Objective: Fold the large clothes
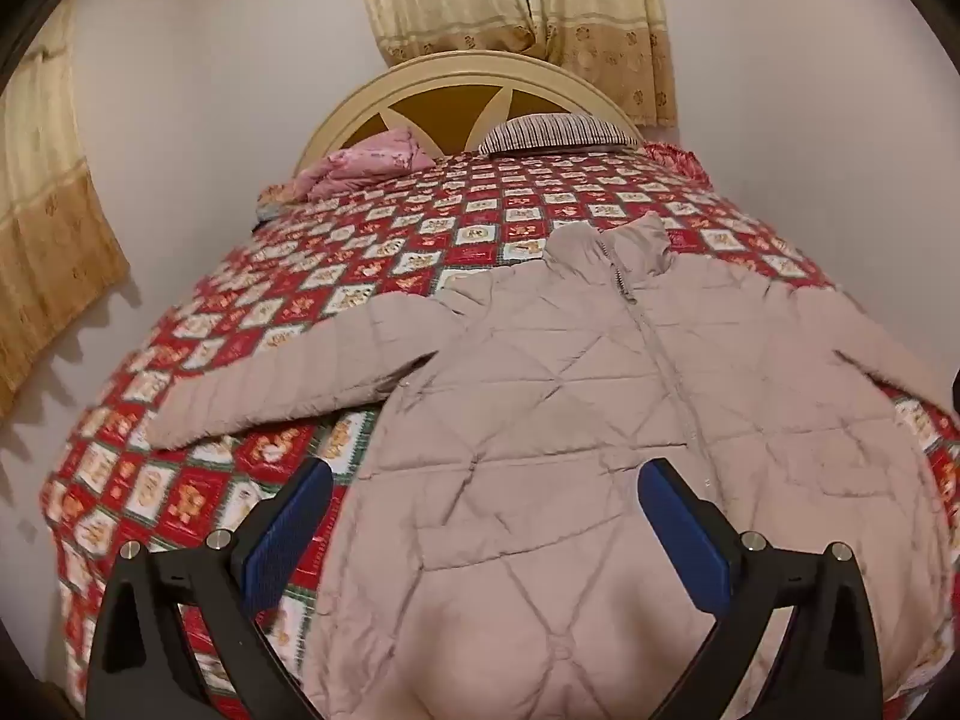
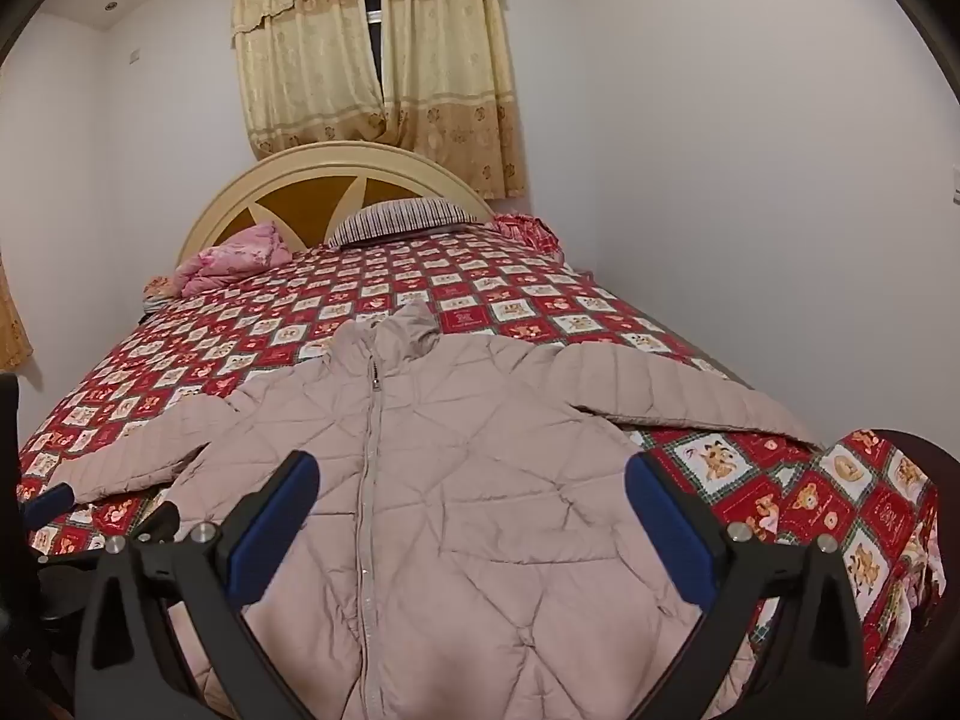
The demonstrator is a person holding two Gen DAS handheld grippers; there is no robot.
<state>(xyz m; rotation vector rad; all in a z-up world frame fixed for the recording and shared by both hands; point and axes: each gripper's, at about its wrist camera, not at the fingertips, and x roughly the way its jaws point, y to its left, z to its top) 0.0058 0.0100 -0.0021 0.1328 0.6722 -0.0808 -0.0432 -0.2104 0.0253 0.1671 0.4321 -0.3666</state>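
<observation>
Both grippers spread wide, nothing pinched. Quilted jacket (image 1: 600, 420) lies flat, zipped, front up on the bedspread (image 1: 180, 480), dead ahead of both jaws, hem nearest, collar far; long axis runs straight away from them. Left gripper (image 1: 486, 510) sits over hem's left half, left sleeve (image 1: 288, 372) angling out past its left finger. Right gripper (image 2: 468, 498) mirrors it, right sleeve (image 2: 678, 396) beyond its right finger. Neither looks nearer; sleeves likely first.

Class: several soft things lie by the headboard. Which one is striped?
The striped pillow in the middle; the bundle on its left is pink floral, the cloth on its right red.
</observation>
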